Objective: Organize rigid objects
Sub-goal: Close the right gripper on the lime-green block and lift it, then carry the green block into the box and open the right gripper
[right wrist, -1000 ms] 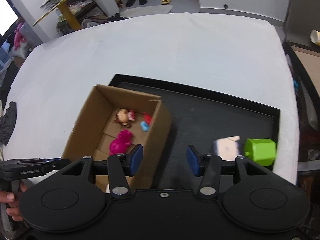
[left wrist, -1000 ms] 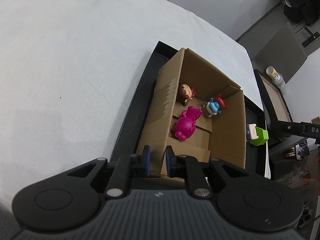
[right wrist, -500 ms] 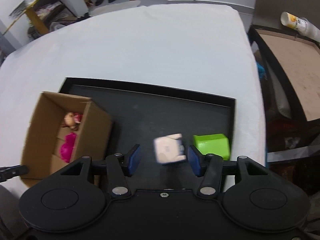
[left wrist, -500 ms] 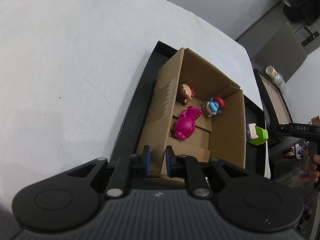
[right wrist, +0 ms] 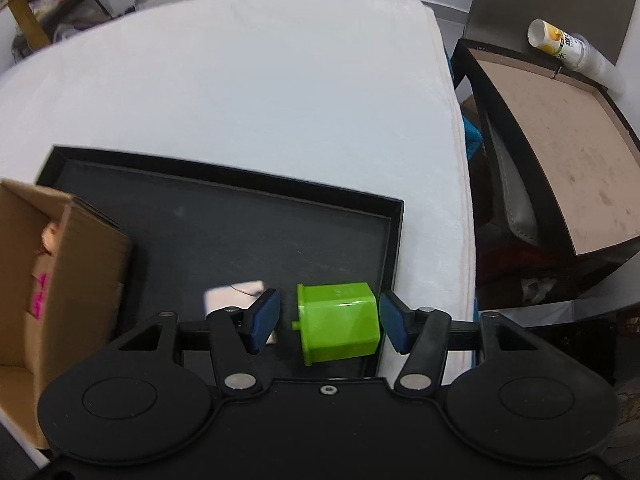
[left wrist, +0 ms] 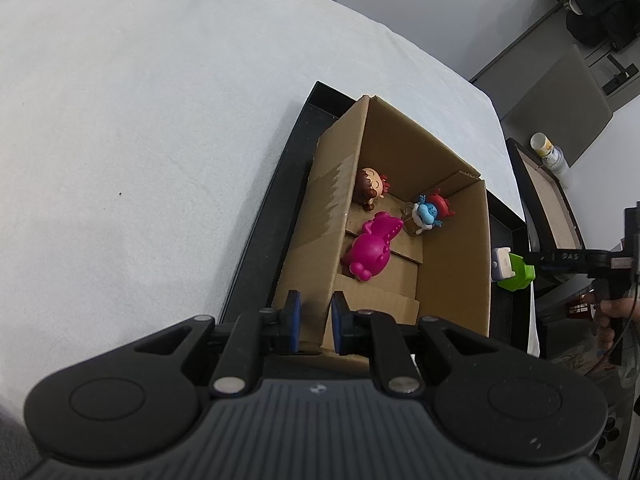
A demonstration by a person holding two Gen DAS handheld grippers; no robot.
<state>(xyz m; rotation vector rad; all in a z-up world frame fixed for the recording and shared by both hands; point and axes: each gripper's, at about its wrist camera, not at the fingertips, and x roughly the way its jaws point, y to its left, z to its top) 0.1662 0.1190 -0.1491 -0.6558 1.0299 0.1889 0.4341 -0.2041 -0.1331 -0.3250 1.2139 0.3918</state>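
Observation:
A cardboard box (left wrist: pixel 452 248) stands on the left of a black tray (left wrist: pixel 264 248). In it lie a pink toy (left wrist: pixel 370 250), a brown-haired doll (left wrist: pixel 370 188) and a blue-and-red figure (left wrist: pixel 428 212). My left gripper (left wrist: pixel 316 322) is shut on the box's near wall. In the right wrist view a green block (right wrist: pixel 338 322) sits by the tray's (right wrist: pixel 240 240) right rim. My right gripper (right wrist: pixel 330 322) straddles the block, its jaws opening and the pads clear of the block's sides. A white toy (right wrist: pixel 236 296) lies just left of the left finger, partly hidden.
The tray rests on a white-covered table whose right edge (right wrist: pixel 460 200) is close to the green block. Beyond that edge stand a dark side table with a brown top (right wrist: pixel 560 152) and a bottle (right wrist: pixel 560 44). A person's hand (left wrist: pixel 608 316) holds the right gripper.
My right gripper swung right and down, from beside the box, past the white toy, to around the green block, and its jaws widened. The left gripper and the box stayed put.

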